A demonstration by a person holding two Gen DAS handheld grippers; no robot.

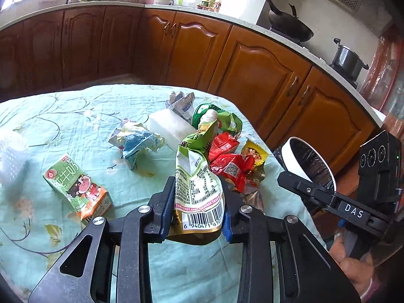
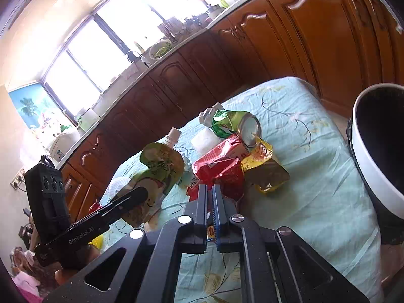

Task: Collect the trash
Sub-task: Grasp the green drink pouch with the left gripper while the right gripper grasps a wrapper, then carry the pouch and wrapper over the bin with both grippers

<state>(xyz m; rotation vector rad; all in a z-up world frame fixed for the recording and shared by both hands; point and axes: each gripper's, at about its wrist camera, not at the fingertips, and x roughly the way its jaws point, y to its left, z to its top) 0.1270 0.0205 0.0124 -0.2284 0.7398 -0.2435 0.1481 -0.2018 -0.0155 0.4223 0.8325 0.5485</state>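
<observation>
Near the worktop's [image 1: 75, 116] right edge, the left claw [image 1: 199, 202] grips a limp green spouted pouch [image 1: 199, 176] low at its barcode end; light, slippery. The right claw [image 2: 209, 202] pinches a crinkly red wrapper [image 2: 222, 169].

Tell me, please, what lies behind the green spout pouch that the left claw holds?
Behind the green spout pouch lie a red wrapper, a yellow wrapper and a crushed green can. The pouch covers part of the red wrapper, so anything under that part is hidden.
</observation>
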